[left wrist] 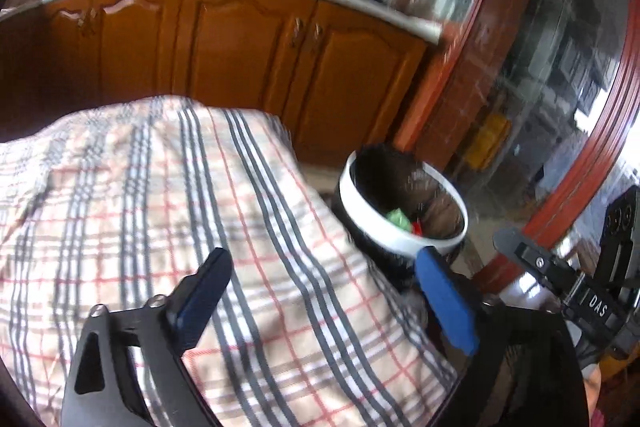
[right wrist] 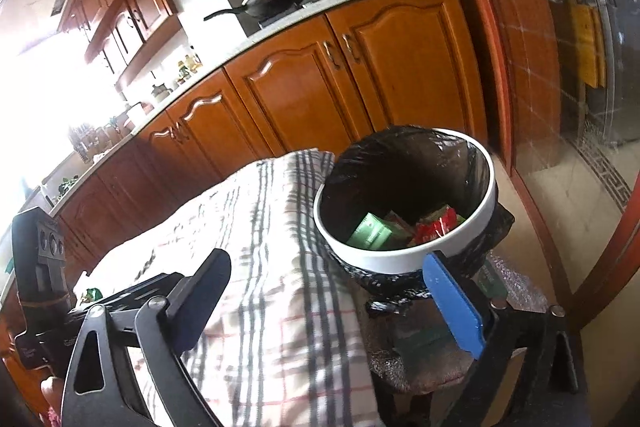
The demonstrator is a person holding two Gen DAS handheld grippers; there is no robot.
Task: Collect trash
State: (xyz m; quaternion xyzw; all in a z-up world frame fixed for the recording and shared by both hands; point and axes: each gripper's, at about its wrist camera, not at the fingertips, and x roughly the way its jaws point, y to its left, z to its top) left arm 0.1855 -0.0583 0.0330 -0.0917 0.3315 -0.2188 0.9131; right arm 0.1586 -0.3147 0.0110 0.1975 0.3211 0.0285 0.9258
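Checked tablecloth (left wrist: 168, 195) covers the table, and the white trash bin (right wrist: 404, 259) with a black liner sits right off its edge. Green box (right wrist: 370, 233) and red wrapper (right wrist: 436, 225) are lying down in the bin. Left gripper (left wrist: 320, 287) and right gripper (right wrist: 326, 291) both hang spread wide, holding nothing.

The bin's (right wrist: 404, 255) base is hidden behind its rim and the right gripper's blue finger (right wrist: 454, 301) at 5 o'clock. Wrappers (right wrist: 400, 229) inside are too blurred to read. The cloth (left wrist: 160, 211) runs off at 9 o'clock.
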